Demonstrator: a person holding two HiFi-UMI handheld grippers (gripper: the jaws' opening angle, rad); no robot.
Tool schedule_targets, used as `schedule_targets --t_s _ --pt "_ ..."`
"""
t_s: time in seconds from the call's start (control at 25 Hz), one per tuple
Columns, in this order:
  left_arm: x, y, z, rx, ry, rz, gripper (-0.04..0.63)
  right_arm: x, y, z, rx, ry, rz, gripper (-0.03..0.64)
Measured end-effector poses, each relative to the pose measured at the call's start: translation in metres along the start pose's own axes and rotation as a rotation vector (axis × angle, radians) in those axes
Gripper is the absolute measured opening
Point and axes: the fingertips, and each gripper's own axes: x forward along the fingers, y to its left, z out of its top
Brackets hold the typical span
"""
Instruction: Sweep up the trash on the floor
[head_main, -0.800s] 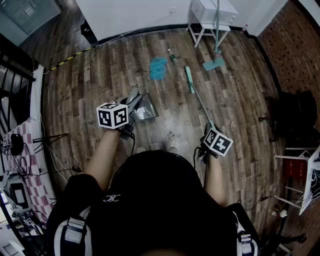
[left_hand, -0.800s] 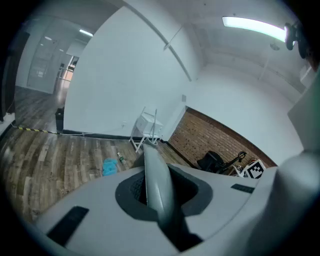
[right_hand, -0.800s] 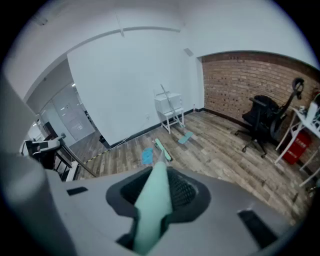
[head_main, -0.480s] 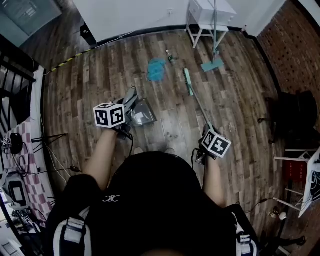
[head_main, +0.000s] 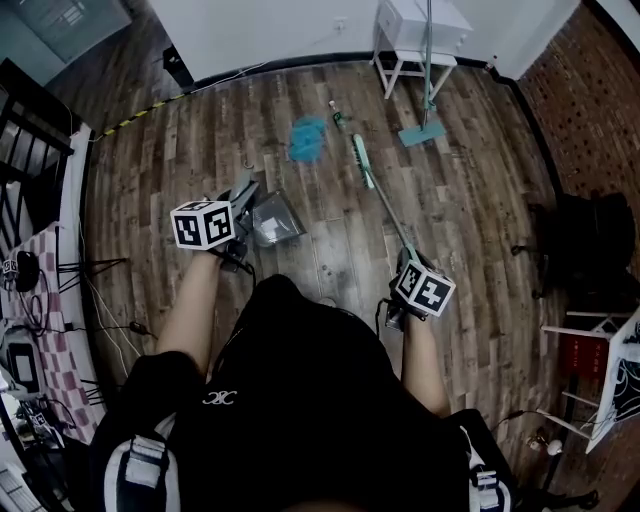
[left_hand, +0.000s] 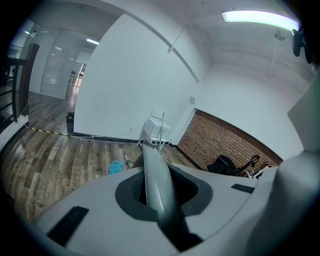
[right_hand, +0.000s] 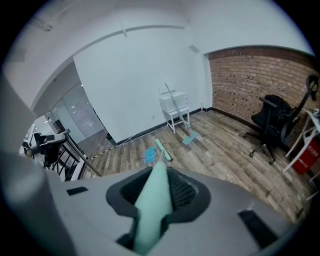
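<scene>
The floor (head_main: 330, 240) is wood planking, grey-brown and streaked, worn-looking, with a dull sheen. The dustpan (head_main: 272, 222) looks smooth and grey, its tray faintly glossy; whether metal or plastic cannot be told. The broom (head_main: 385, 207) has a smooth, matt, pale-green shaft, plastic by its look. The blue trash (head_main: 307, 139) is crumpled and soft-looking. The brick wall (head_main: 590, 110) is rough.

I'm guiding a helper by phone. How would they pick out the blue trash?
From the white side table at the far wall, look down-left across the wood floor. The crumpled blue trash lies just left of the mint broom head; unlike the slim bottle nearby, it is rumpled and bright blue.
</scene>
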Motion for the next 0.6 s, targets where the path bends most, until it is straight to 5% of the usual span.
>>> schedule_targets --t_s 0.6 --pt "0.055 0.038 0.044 0.02 -0.024 -0.005 0.041 0.06 0.019 0.047 -0.013 0.02 0.019 0.101"
